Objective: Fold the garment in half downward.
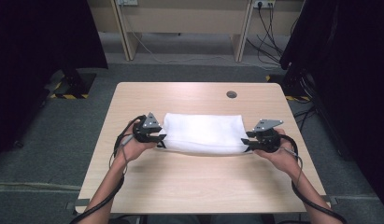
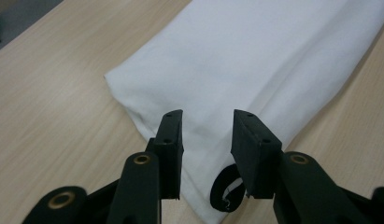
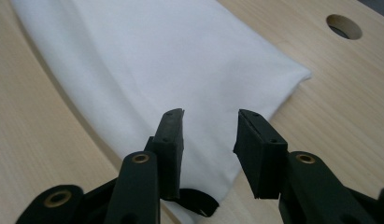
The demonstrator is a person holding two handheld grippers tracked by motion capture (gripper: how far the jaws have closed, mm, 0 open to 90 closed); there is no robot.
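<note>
I had both sets of jaws parted and gripping nothing, the left gripper (image 1: 158,138) and right gripper (image 1: 246,143) at opposite ends of the folded white cloth (image 1: 202,133), which lay flat mid-table (image 1: 189,186), apparently let go so the fold stayed square.

left gripper (image 1: 160,138): jaws parted, pointing inward | right gripper (image 1: 246,143): jaws parted, pointing inward | forearms low, wide apart

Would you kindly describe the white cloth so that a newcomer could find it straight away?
Start at the light wooden table and look to its middle. There the folded white cloth lies flat as a wide strip between the left gripper and the right gripper. It is the one soft white thing there, with black tabs at its near corners.
</note>
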